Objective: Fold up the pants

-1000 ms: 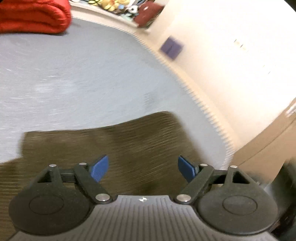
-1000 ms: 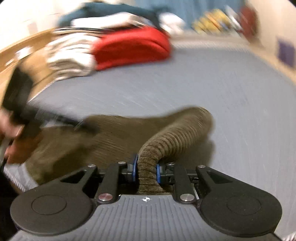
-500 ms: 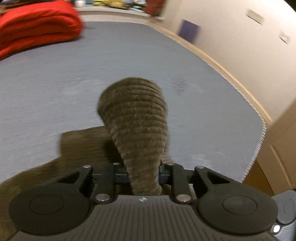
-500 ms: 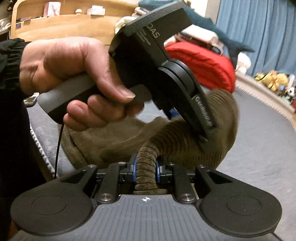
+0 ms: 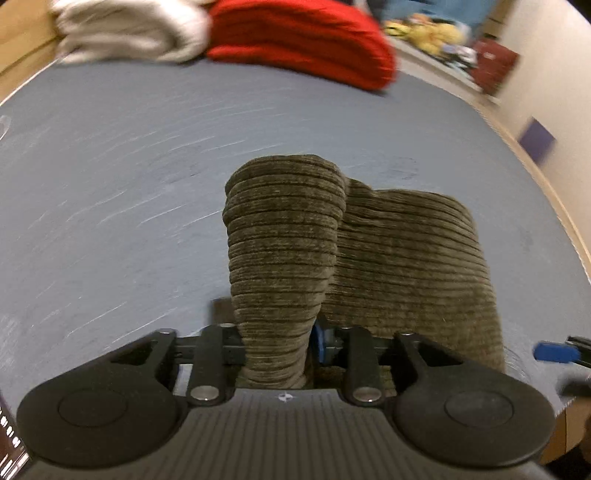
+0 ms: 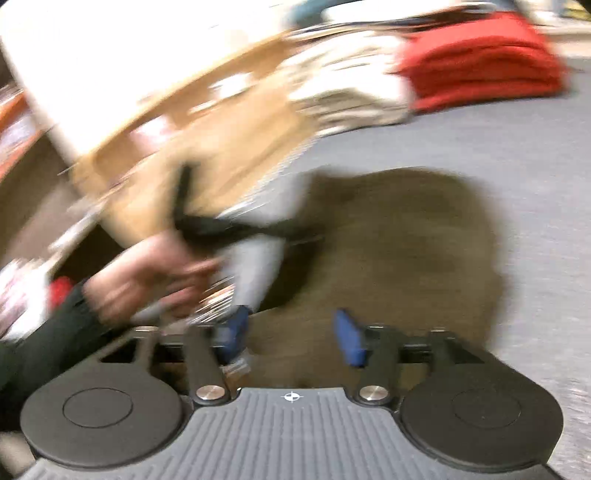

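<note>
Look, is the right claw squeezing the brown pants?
No. The right claw has its blue pads spread apart and opening, and the brown pants lie flat on the grey bed beyond them.

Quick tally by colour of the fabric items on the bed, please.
Brown corduroy pants: 1
Red folded item: 1
Cream folded pile: 1 (blurred, may be several pieces)
Total: 3
</note>
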Tool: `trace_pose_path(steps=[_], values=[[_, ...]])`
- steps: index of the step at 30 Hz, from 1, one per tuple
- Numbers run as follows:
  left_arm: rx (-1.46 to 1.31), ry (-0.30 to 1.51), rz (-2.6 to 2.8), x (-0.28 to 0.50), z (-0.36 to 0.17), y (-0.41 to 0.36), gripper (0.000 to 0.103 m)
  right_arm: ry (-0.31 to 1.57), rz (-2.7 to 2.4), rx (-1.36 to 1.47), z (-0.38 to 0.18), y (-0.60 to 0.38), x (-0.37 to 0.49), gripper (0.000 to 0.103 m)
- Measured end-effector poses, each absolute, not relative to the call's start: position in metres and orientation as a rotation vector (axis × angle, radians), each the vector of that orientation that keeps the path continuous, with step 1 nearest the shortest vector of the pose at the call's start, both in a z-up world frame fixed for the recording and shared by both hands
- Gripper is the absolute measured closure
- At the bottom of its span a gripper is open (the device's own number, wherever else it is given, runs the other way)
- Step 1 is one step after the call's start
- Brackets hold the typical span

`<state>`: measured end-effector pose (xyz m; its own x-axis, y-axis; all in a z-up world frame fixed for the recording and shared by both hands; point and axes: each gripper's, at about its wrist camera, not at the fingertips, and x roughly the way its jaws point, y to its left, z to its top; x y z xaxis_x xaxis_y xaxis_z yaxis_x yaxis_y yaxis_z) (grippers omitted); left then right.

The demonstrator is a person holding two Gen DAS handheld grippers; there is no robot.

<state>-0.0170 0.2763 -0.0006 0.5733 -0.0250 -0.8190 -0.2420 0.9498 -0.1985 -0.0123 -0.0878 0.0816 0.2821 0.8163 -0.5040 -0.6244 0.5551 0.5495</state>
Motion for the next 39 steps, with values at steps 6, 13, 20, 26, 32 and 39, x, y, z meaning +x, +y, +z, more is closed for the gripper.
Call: trace_pose_path(steps=[6,13,20,26,32,39], values=[[-0.356,0.984,0.181,-0.004,-0.007,0.302,0.008,1.054,0.717,0.366,0.019,-0.077,0.044,0.024],[-0.585,1.137,0.083,-0.001,-0.065,0.316,0.007,1.169,0.767,0.443,-0.017,-0.032,0.06,0.013],[-0.495,1.107,0.058,0.009,-0.061,0.286,0.033,1.136,0.765,0.415,-0.015,-0.04,0.056,0.058],[-0.347,1.008,-0.016,0.023,-0.034,0.222,0.056,1.017,0.729,0.363,0.013,-0.073,0.052,0.064],[-0.34,0.912,-0.159,0.058,-0.025,0.165,0.056,0.888,0.658,0.31,0.033,-0.128,0.056,0.065],[-0.317,0.759,-0.239,0.089,0.003,0.115,0.057,0.719,0.633,0.26,0.057,-0.186,0.073,0.065]])
